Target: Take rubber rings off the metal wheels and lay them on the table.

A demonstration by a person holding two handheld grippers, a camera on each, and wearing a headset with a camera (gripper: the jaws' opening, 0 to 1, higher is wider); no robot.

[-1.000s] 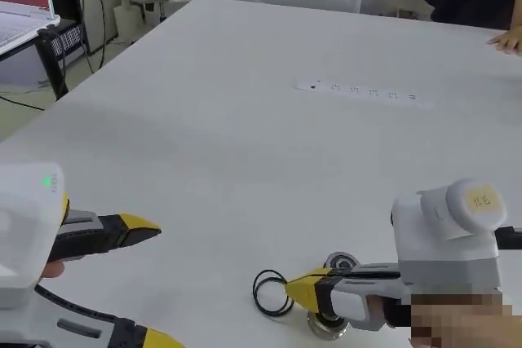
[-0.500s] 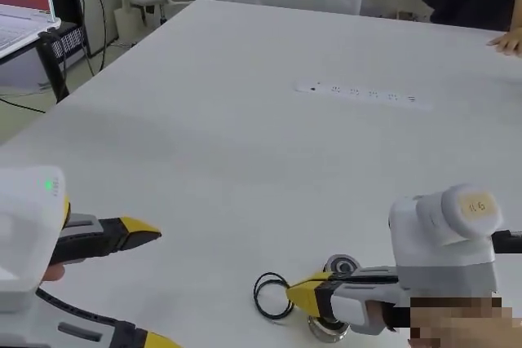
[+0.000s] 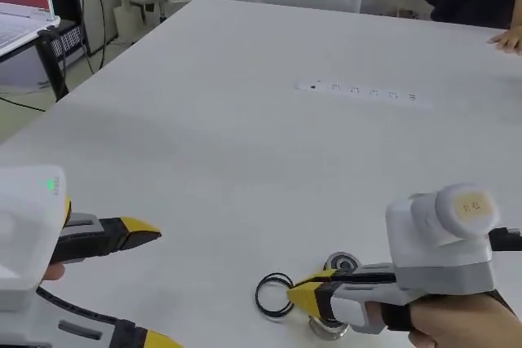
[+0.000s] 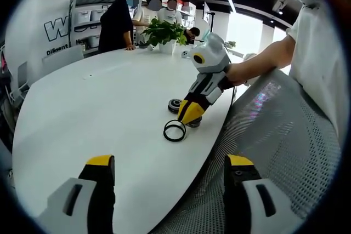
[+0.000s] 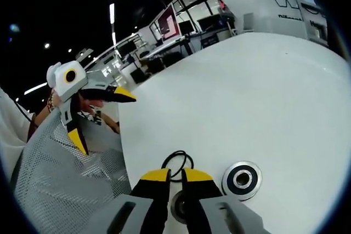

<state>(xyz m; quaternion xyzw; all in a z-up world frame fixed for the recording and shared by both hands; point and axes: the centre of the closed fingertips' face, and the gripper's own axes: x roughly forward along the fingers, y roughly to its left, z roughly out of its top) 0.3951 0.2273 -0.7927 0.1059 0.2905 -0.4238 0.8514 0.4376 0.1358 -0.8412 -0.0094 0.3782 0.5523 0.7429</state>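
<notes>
Right gripper (image 3: 300, 292) drew back slightly — jaws together behind black rubber rings (image 3: 258, 295).
Left gripper (image 4: 170, 161) hung spread, leaving room around round metal wheels (image 5: 242, 180).

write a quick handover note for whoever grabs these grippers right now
Left gripper: open, empty, held by the table's near edge.
Right gripper: jaws almost shut, tips at the rubber rings, above one metal wheel; whether it pinches a ring is unclear.
Done: rings, seemingly two overlapping, lie flat on the table.
Second wheel sits just behind.
To do: check both wheels for rings; I cannot tell from here.
</notes>
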